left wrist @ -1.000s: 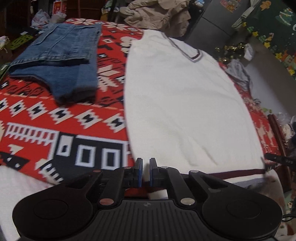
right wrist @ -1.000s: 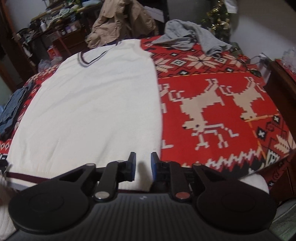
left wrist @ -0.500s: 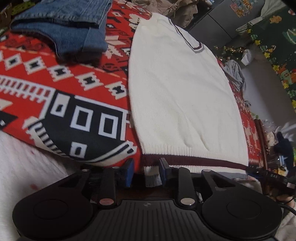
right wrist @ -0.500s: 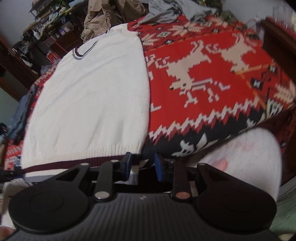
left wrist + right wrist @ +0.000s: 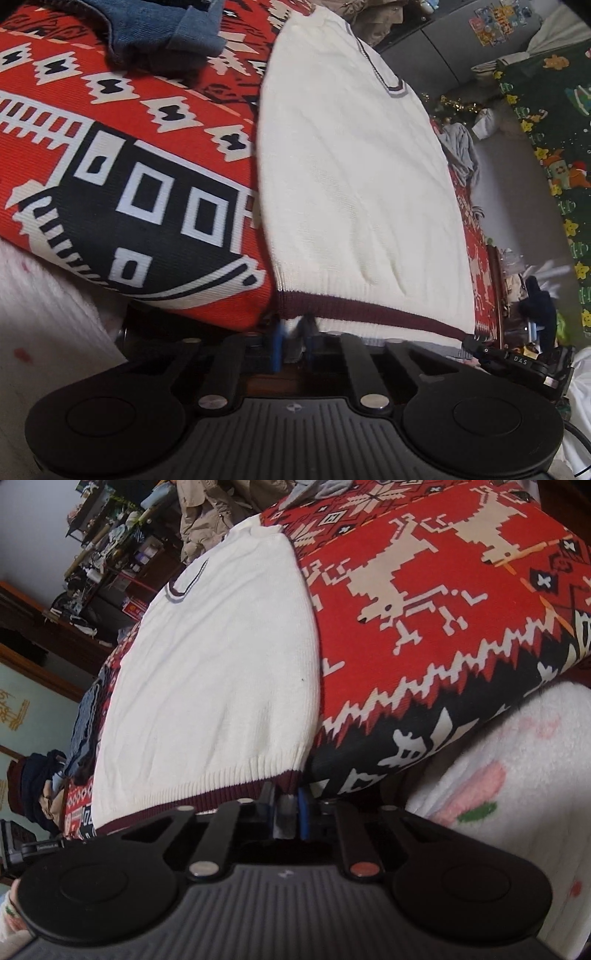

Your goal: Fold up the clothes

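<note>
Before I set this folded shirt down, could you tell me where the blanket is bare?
The widest bare stretch of red blanket lies right of the white sweater, over the deer pattern. A narrower strip runs between the sweater's left edge and the jeans. Around the jeans it is crowded, and a grey garment sits at the far right edge.

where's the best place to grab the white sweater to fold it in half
Grip the white sweater at the two bottom corners of its maroon-striped hem, coming from the bed's near edge: the hem overhangs there, so fingers can slip around it. The left gripper and right gripper sit at those corners.
</note>
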Demonstrator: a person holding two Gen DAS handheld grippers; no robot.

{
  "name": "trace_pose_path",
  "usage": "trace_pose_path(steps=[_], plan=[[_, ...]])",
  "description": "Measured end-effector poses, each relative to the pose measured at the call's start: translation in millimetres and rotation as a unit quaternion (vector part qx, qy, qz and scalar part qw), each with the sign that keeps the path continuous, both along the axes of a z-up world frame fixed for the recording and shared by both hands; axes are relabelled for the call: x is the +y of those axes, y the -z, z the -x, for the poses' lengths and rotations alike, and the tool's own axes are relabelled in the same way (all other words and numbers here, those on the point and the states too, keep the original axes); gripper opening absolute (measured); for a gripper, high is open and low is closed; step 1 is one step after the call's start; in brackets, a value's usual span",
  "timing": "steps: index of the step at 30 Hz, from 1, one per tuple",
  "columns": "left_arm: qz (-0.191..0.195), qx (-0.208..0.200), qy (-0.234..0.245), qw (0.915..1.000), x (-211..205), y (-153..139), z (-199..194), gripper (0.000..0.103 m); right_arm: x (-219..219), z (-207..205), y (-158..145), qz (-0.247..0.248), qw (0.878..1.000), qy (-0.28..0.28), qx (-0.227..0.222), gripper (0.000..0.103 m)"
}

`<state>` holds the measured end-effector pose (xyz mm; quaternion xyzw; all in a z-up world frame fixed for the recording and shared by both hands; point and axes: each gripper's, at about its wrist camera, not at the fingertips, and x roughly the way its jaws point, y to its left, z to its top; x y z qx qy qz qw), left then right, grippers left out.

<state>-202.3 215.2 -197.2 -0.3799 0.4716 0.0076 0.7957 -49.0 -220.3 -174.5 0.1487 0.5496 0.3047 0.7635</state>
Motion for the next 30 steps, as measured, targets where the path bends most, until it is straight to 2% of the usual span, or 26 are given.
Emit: trace_pose_path(steps=[4, 8, 11, 13, 16, 21, 25, 27, 29, 30], plan=[[-0.053, -0.001, 0.008, 0.9986, -5.7, -16.2, 4.1, 0.006, 2.8, 3.0, -11.2, 0.025, 0.999, -0.001, -0.024, 0.006], [-0.058, -0.002, -0.011, 0.9983, 5.5, -31.5, 17.5, 0.006, -1.7, 7.1, -30.8, 0.046, 0.998, 0.002, -0.05, 0.005], [-0.071, 0.004, -0.004, 0.9974, 3.8, -31.4, 14.8, 0.006, -1.9, 7.7, -39.3, 0.061, 0.996, 0.0, -0.06, 0.005], [-0.079, 0.023, -0.004, 0.9966, 2.5, -19.1, 9.6, 0.006, 0.3, 5.7, -33.0, 0.079, 0.995, 0.001, -0.056, 0.005], [-0.076, 0.03, -0.01, 0.9966, 6.5, -7.7, 5.3, 0.006, 0.3, 1.2, -19.2, 0.092, 0.995, 0.012, -0.041, 0.005], [-0.114, 0.037, 0.014, 0.9927, -1.3, -5.2, -5.6, 0.006, 1.5, 1.2, -9.2, 0.103, 0.994, 0.002, -0.043, 0.005], [-0.123, 0.042, 0.019, 0.9913, -2.5, -2.6, -10.4, 0.006, 3.7, -0.6, -6.6, 0.109, 0.993, 0.003, -0.037, 0.006], [-0.129, 0.041, 0.024, 0.9904, -4.7, -4.9, -11.1, 0.011, 3.9, -0.9, -7.8, 0.113, 0.993, 0.008, -0.036, 0.013], [-0.144, 0.034, 0.026, 0.9886, -8.5, -11.4, -7.6, 0.026, 0.4, -0.8, -8.6, 0.11, 0.993, 0.018, -0.032, 0.029], [-0.155, 0.027, 0.029, 0.9872, -10.6, -16.2, -5.1, 0.031, -1.7, -0.2, -9.7, 0.105, 0.994, 0.022, -0.029, 0.03]])
